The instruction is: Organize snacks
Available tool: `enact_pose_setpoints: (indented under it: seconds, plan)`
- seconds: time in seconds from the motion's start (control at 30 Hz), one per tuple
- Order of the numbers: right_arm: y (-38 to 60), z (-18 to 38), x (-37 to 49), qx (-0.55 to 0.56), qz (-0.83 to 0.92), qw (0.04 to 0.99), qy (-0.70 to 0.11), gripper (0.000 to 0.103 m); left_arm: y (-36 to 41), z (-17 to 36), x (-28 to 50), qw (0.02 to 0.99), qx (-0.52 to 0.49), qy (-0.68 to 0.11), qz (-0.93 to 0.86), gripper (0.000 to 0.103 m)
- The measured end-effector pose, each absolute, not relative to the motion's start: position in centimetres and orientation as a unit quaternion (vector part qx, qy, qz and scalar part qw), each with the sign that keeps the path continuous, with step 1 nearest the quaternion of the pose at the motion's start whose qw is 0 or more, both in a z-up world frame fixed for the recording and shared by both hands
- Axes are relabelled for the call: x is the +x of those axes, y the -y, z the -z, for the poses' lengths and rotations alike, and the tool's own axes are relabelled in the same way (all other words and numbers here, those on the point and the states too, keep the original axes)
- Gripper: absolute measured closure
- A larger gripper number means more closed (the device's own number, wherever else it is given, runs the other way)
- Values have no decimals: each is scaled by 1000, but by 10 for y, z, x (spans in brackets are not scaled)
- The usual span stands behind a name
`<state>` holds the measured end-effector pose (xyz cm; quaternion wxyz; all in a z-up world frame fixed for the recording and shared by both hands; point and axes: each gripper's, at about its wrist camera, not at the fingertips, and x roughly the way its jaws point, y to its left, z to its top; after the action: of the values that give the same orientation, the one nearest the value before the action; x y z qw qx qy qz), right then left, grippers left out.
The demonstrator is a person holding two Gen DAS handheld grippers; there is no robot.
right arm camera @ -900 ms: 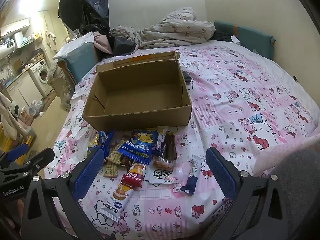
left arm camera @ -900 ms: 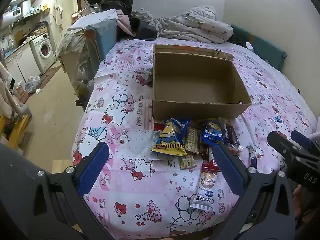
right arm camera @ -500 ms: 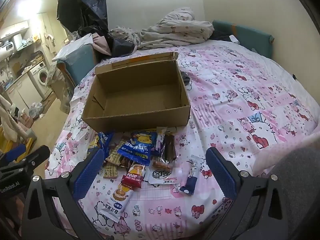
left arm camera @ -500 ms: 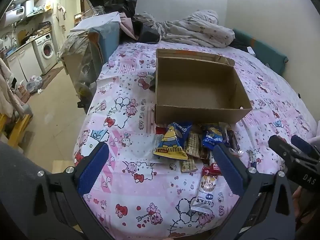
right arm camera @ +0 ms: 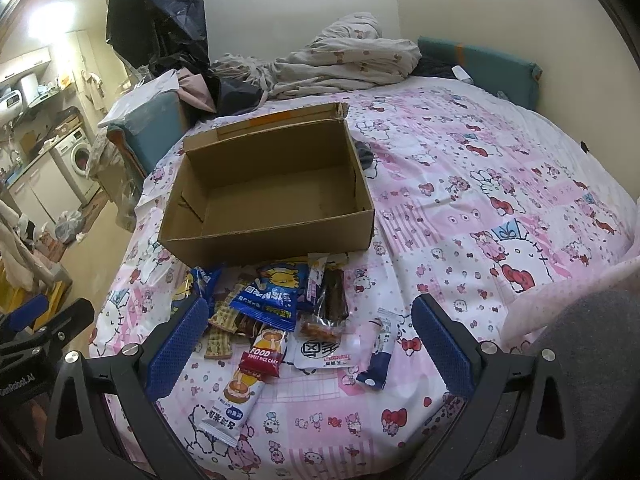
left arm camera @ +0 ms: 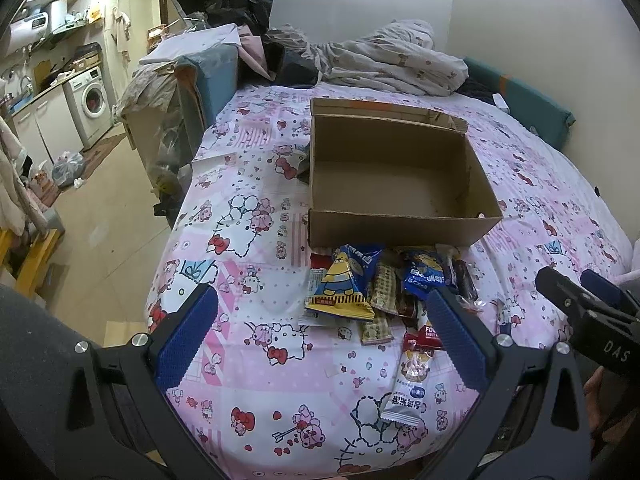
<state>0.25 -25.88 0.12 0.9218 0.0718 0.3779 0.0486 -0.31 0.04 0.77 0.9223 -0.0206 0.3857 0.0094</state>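
An open, empty cardboard box [left arm camera: 400,228] [right arm camera: 280,240] sits on the pink cartoon-print bed. Just in front of it lies a pile of several snack packets: a blue and yellow triangular bag [left arm camera: 344,284], a blue packet [right arm camera: 272,296], a red rice-cake packet [right arm camera: 264,352], a long white bar [right arm camera: 236,400], a white pouch [right arm camera: 320,354]. My left gripper [left arm camera: 320,332] hovers open above the near end of the pile, nothing between its blue pads. My right gripper [right arm camera: 308,340] is open too, over the pile, holding nothing. Each gripper shows at the edge of the other's view.
Crumpled bedding [left arm camera: 392,64] and dark clothes lie at the head of the bed, a teal cushion [right arm camera: 484,68] by the wall. Left of the bed are a cluttered blue bin [left arm camera: 212,76], floor space and a washing machine [left arm camera: 92,100].
Both grippers have drawn back and risen slightly, so the box and snack pile sit a little lower and farther in view. Both stay open; nothing was picked up.
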Motion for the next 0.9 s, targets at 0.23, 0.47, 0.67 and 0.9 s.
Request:
enact_pose_setpoints:
  seconds: [0.23,0.47,0.67,0.9]
  plan:
    - [257,-2,2,67,-48,922,-378,0,-1,-8,-3,922,-22,-387,-10,0]
    - [257,-2,2,66,-49,923,-377,0,-2,-7,-3,922,-23,-387,-10,0]
    - [257,-2,2,67,-48,922,-377,0,-3,-7,-3,922,-24,-386,-10,0]
    - [256,-2,1,67,-48,922,-379,0,-4,-7,-3,922,-25,-387,-10,0]
